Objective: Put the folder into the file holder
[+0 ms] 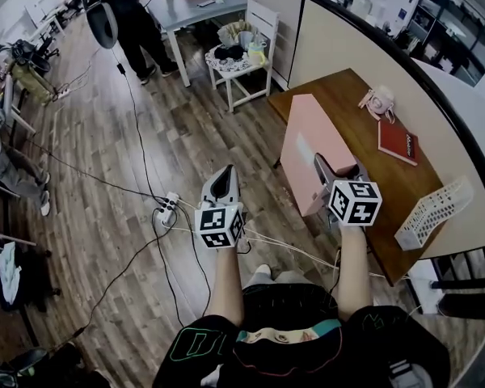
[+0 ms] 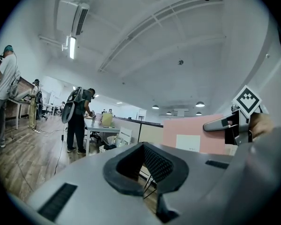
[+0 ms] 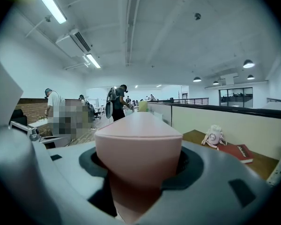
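Two grippers show in the head view: the left gripper (image 1: 224, 178) hangs over the wooden floor (image 1: 105, 160), its jaws drawn together on nothing, while the right gripper (image 1: 330, 170) clamps the pink folder (image 1: 307, 144), which stands upright on its edge at the left side of the brown tabletop (image 1: 364, 168). On that tabletop a red book (image 1: 398, 142) lies near the far side with a small pink item (image 1: 377, 101) just beyond it, and the white file holder (image 1: 433, 211) sits at the near right edge, well apart from the folder. From the left gripper view, the left gripper (image 2: 143, 146) has its dark pads closed into a narrow notch with nothing between them; off to the right the folder (image 2: 187, 132) appears as a pink panel with the right gripper (image 2: 225, 123) at its side, and a person (image 2: 78, 118) stands at a table farther back. Through the right gripper view, the right gripper (image 3: 138, 161) grips the folder (image 3: 138, 135), whose spine runs straight away from the camera between the jaws; to the right, the red book (image 3: 236, 151) and the small pink item (image 3: 214, 136) rest on the tabletop (image 3: 260, 165)
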The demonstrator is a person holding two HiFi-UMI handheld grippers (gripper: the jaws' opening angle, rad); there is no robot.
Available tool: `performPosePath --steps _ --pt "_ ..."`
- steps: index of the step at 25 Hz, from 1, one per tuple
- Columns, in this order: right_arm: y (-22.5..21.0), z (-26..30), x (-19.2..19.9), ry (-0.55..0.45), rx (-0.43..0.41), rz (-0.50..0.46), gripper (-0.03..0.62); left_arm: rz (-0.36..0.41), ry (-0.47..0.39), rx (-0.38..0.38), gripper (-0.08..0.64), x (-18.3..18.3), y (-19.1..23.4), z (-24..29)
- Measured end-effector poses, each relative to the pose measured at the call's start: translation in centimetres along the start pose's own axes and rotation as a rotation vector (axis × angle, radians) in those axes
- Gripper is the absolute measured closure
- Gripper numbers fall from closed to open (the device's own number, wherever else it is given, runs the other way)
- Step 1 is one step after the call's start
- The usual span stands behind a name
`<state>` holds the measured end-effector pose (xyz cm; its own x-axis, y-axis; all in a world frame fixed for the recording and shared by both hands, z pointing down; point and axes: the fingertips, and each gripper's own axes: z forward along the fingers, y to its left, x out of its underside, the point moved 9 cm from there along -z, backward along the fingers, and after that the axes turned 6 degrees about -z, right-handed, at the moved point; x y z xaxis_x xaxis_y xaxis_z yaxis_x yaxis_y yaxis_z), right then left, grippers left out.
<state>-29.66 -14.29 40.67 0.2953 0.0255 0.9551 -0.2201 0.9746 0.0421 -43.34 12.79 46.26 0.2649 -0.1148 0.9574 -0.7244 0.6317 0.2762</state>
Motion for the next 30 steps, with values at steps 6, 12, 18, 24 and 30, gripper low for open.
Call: performPosePath --steps 6,12,18,24,30 --pt "-2.9 -1.2 -1.2 -0.017 0.06 0.008 0.302 0.004 0.01 0.083 0.563 -0.3 -2.4 3.6" --pt "-6.9 -4.0 -2.0 -0.042 0.181 0.023 0.302 0.014 0.041 0.204 0.563 0.5 -6.3 7.1" --pt "-10.5 -7.3 -1.5 -0.049 0.297 0.052 0.302 0.032 0.068 0.319 0.563 1.2 -10.6 10.2" --pt "-13.2 -11.4 -1.0 -0.069 0.418 0.078 0.302 0.046 0.1 0.441 0.563 2.4 -15.2 12.2" --pt "-15.7 -15.7 -0.2 -0.094 0.521 0.128 0.302 0.063 0.128 0.577 0.563 3.6 -20.7 13.7"
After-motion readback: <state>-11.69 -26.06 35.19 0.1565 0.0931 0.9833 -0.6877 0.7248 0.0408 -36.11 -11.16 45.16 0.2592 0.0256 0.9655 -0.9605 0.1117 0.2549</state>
